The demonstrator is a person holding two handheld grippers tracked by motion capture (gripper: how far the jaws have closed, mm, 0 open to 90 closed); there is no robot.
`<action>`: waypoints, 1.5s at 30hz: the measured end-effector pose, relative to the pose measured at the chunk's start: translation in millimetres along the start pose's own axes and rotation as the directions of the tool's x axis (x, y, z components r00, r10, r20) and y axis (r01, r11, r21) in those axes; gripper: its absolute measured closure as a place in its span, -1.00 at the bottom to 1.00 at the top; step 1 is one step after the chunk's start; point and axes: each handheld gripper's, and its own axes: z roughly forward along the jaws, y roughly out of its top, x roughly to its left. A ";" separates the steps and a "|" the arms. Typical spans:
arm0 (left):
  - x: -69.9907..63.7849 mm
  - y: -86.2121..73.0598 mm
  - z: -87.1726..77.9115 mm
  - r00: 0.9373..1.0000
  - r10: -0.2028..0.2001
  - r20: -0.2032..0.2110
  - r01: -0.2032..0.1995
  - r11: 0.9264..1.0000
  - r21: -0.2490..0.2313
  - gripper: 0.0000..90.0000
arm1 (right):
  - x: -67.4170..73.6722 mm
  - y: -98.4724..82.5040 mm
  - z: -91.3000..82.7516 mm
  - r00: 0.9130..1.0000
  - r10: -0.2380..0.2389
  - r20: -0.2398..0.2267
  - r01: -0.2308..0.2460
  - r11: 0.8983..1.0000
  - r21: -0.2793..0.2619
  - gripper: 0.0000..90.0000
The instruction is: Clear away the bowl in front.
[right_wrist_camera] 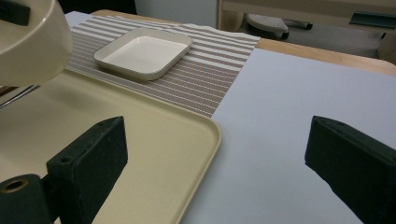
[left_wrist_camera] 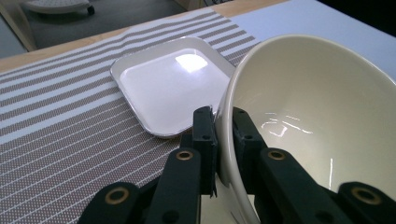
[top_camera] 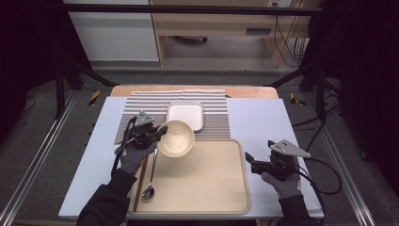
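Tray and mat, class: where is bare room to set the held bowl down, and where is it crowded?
Free: the tray's middle and right, between spoon and right rim; the mat left of the square dish. Crowded: the tray's left edge, where the left gripper holds the bowl.

You see a beige tray (top_camera: 226, 197) at the near side of the table, on a pale blue sheet (top_camera: 256, 117). A long metal spoon (top_camera: 149, 188) lies near the tray's left edge, with its scoop toward you. Behind the tray lies a striped placemat (top_camera: 216, 117) in grey and white, and on it sits a white square dish (top_camera: 185, 116), which is empty. At the far edge you see the wooden tabletop (top_camera: 249, 91).
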 end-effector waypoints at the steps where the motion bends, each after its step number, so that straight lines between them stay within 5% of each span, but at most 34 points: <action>1: 0.5 -3.3 5.3 1.000 -0.002 -0.004 0.002 1.000 0.019 0.82 | 0.4 -0.1 0.0 1.000 0.000 -0.003 0.000 1.000 -0.001 -0.87; 15: -1.1 -21.3 31.3 1.000 -0.008 0.003 0.008 0.994 0.109 0.82 | 2.2 -0.1 1.2 1.000 -0.004 -0.009 0.004 1.000 0.001 -0.87; 45: -4.5 -32.3 48.0 0.999 0.028 -0.021 -0.024 0.985 0.169 0.75 | 1.0 0.5 0.1 1.000 -0.004 -0.006 0.004 1.000 -0.002 -0.87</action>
